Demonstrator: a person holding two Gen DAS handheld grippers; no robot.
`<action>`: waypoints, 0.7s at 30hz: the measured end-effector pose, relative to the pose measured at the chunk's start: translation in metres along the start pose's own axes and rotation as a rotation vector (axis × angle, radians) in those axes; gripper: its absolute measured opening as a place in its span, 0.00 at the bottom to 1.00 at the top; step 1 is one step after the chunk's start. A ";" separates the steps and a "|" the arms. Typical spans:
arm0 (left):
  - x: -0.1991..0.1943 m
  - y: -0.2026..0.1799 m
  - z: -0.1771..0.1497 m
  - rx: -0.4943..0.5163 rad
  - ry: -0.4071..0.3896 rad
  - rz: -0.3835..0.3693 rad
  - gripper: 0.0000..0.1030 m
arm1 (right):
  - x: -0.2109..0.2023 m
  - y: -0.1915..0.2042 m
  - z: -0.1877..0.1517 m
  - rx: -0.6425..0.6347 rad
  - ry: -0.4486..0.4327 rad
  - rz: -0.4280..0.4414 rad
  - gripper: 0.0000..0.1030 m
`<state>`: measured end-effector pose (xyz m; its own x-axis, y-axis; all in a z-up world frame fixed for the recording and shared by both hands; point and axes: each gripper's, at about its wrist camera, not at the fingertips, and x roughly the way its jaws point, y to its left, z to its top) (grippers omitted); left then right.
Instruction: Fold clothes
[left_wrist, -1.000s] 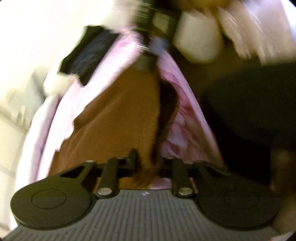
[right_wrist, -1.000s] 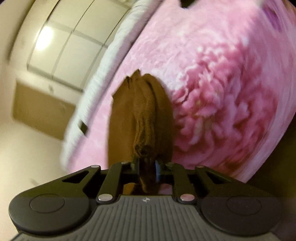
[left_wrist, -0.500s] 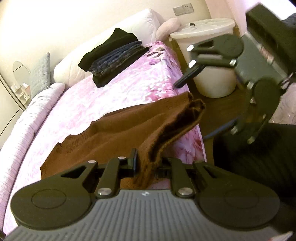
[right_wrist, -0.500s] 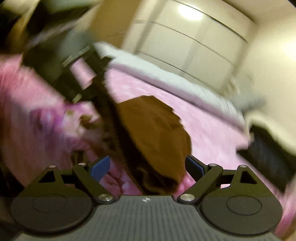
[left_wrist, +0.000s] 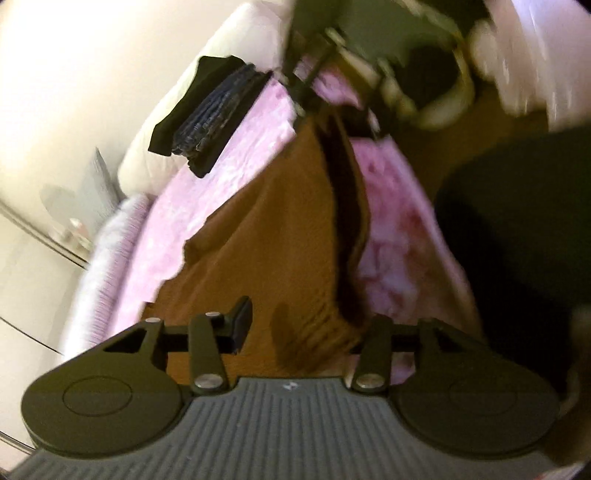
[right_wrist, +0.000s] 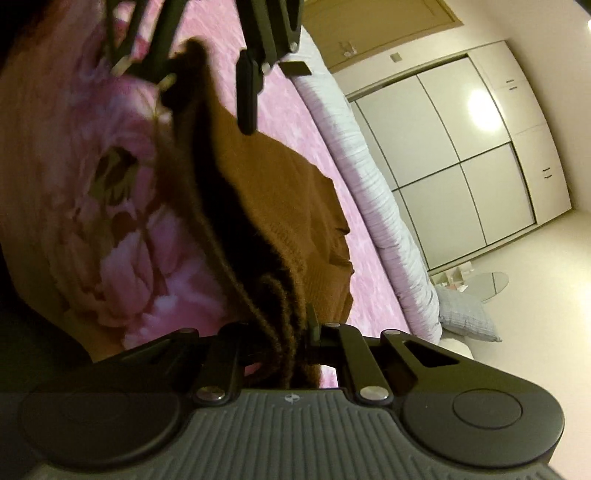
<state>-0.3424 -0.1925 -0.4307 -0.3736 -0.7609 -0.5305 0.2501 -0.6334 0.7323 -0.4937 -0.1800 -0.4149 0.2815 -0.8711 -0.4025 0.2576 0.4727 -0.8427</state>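
My right gripper (right_wrist: 286, 332) has just been closing and now pinches a bunched edge of the brown knitted sweater (right_wrist: 273, 192), which lies folded on the pink flowered bedspread (right_wrist: 122, 236). My left gripper (left_wrist: 306, 328) has just been opening — its fingers (left_wrist: 242, 319) stand apart, the sweater's other end lying loose between them. A stack of dark folded clothes (left_wrist: 210, 114) rests near the white headboard (left_wrist: 177, 110).

no readable txt, labels or nos anywhere; only a tiny embossed logo mark on each gripper body, too small to make out.
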 end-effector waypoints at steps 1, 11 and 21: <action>0.003 -0.002 -0.001 0.025 0.012 0.011 0.16 | 0.001 -0.003 0.001 -0.001 0.001 -0.001 0.09; -0.096 0.086 -0.030 -0.150 -0.069 0.015 0.13 | -0.035 -0.042 0.053 -0.014 -0.051 0.037 0.08; -0.193 0.059 -0.069 -0.275 -0.043 -0.160 0.13 | -0.126 -0.029 0.132 -0.006 -0.152 0.296 0.08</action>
<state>-0.1942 -0.0928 -0.3149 -0.4633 -0.6456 -0.6071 0.4153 -0.7633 0.4948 -0.4142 -0.0667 -0.2923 0.4777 -0.6657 -0.5732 0.1383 0.7013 -0.6993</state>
